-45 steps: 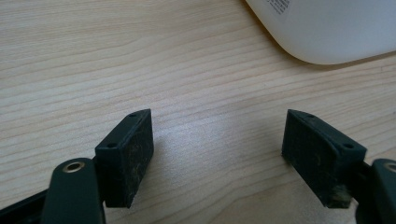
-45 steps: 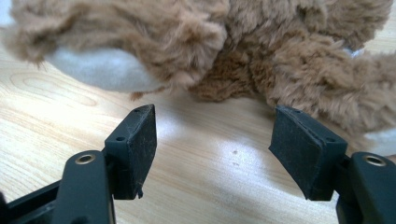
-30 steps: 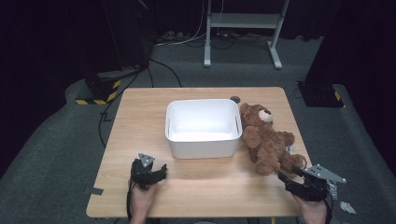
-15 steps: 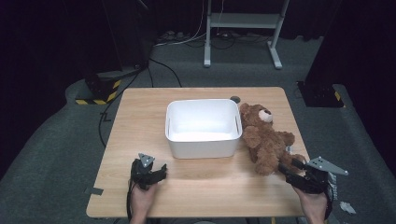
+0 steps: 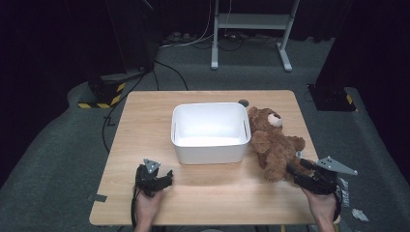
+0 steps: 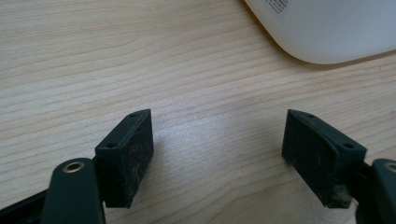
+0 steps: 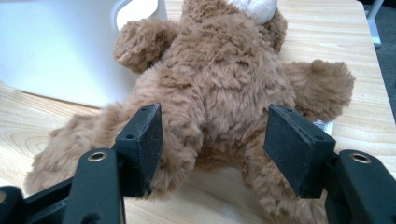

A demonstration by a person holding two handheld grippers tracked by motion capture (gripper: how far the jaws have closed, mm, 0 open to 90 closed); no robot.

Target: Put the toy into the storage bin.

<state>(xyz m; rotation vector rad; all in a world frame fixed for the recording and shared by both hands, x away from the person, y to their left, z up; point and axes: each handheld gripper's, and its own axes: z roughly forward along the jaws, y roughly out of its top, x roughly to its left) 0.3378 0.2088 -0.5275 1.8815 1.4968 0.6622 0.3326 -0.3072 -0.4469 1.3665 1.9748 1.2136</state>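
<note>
High view: teddy bear (image 5: 273, 145) lies on its back on the table (image 5: 145, 111), touching the right wall of the white tub (image 5: 210, 133). My right gripper (image 5: 296, 173) is at its near legs; my left gripper (image 5: 167, 176) rests near the tub's near-left corner.

Left gripper view: jaws wide, bare wood between them, tub corner (image 6: 327, 28) at far right.

Right gripper view: jaws partly open around the bear's lower belly (image 7: 215, 107), pads not pressing.

Step, my judgement: push in deeper, centre on the body, squeeze firmly into the plush before lifting toward the tub.

Teddy bear's (image 7: 219, 93) head cut off
</note>
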